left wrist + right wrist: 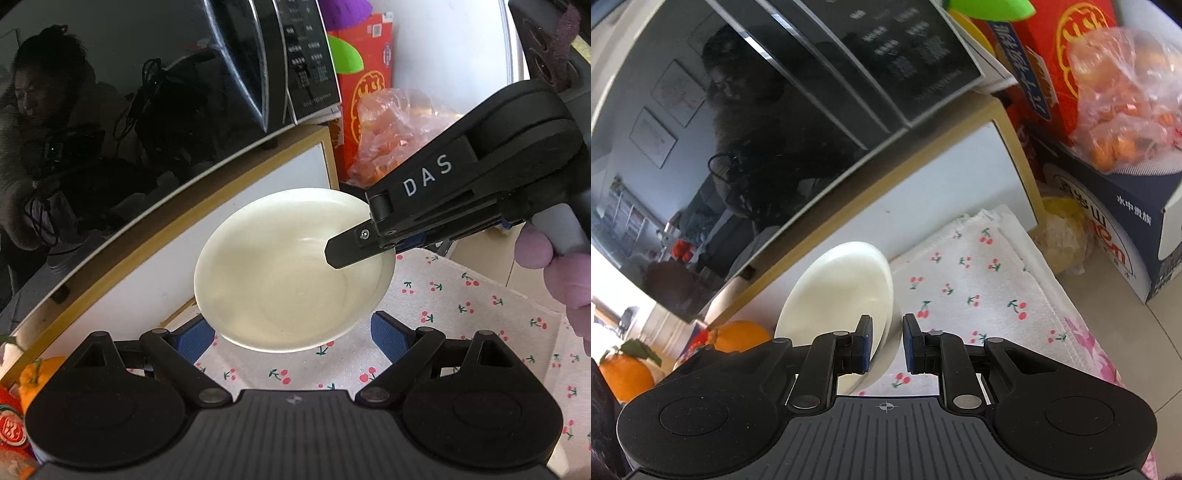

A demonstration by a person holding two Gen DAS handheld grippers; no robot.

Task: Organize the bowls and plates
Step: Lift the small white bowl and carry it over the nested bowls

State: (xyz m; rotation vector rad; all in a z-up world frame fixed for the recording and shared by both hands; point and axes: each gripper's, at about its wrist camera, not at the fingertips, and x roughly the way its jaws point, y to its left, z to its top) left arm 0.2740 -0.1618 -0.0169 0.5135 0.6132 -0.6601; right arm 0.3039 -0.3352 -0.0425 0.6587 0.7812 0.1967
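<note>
White bowl (291, 269) rim sits between right gripper (887, 343) fingers, slightly parted, contact unclear; left gripper (291, 338) fingers spread wide

One cream bowl (291, 273) sits just ahead of the left gripper's fingers (388, 334), on one cherry-print cloth (461, 295). One black microwave (147, 92) stands beyond and left of them. Two oranges (626, 376) lie left of the right gripper's fingers (866, 343); one bag of small oranges (1126, 110) and one red carton (1067, 55) sit far ahead to the right, atop one dark blue box (1126, 229).
</note>
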